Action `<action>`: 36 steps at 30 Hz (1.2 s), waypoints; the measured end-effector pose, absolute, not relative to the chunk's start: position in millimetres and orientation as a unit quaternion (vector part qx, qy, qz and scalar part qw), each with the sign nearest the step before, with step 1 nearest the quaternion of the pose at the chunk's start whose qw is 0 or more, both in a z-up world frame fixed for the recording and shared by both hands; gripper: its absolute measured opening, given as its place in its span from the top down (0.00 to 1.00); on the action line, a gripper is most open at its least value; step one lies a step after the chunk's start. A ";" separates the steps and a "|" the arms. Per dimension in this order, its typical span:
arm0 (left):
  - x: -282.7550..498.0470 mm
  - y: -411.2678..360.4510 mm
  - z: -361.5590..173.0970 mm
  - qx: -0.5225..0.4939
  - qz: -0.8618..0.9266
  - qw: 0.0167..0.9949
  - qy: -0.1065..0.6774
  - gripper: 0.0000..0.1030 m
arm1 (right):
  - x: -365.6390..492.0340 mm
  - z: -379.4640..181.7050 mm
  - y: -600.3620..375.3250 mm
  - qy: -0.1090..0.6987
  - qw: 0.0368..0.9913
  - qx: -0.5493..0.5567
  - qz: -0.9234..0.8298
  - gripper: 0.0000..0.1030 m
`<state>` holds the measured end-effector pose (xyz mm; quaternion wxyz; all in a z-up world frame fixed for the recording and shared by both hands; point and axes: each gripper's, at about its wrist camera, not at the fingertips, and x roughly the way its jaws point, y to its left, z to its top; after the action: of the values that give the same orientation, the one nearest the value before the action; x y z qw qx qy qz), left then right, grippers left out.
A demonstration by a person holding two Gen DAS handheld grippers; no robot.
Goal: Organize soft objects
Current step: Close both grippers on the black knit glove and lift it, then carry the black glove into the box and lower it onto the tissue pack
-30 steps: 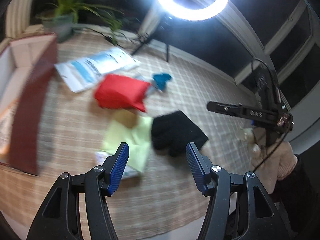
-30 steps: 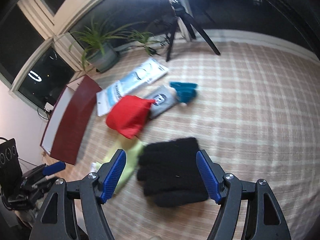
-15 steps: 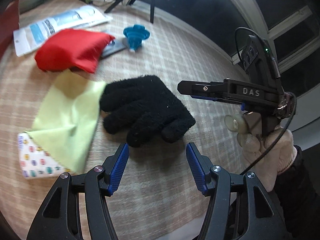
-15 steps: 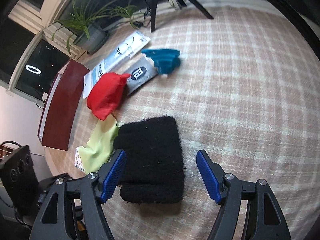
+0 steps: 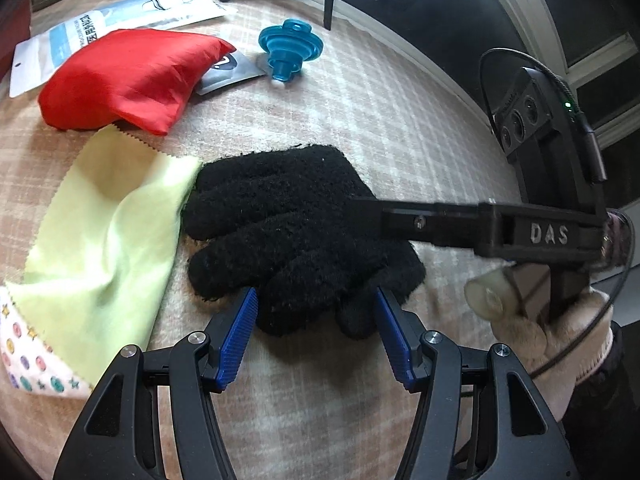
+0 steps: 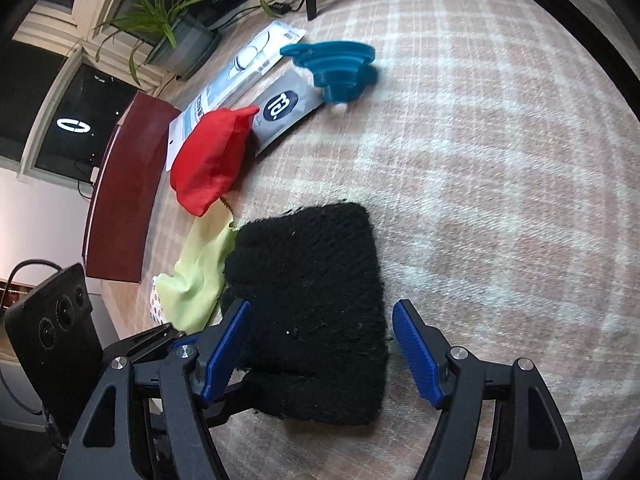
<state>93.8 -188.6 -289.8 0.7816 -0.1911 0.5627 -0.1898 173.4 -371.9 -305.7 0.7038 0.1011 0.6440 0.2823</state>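
Each gripper (image 5: 316,334) has black arms, silver screws and ribbed blue pads (image 5: 236,340); the right hand (image 5: 552,336) wears a beige knit glove and dark sleeve (image 5: 600,412).

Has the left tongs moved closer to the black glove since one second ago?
Yes. The left tongs has come down toward the black glove; its open tips now flank the glove's near fingers, away from the red pouch.

Well beyond the fingers, a blue funnel (image 6: 332,68) lies on the checked rug (image 6: 500,168), its rim touching a grey packet (image 6: 282,110). To the left of those lies a white printed pouch (image 5: 120,20). Far left stands a dark red box (image 6: 120,200), with a potted plant (image 6: 176,28) beyond it.
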 end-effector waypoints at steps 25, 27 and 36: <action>98.6 -198.6 -261.9 -0.167 -0.242 0.807 0.511 0.83 | 148.5 -276.8 -374.7 0.616 0.723 0.144 0.277 0.82; 95.3 -194.6 -254.8 -0.167 -0.247 0.810 0.504 0.83 | 144.9 -267.2 -372.9 0.610 0.727 0.148 0.278 0.82; 80.9 -163.9 -211.1 -0.161 -0.259 0.836 0.457 0.83 | 132.3 -215.8 -343.0 0.573 0.749 0.142 0.300 0.83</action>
<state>80.9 -163.9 -211.1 0.8356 -0.1613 0.4566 -0.2594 132.3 -343.0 -215.8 0.7492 0.1417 0.5734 0.2998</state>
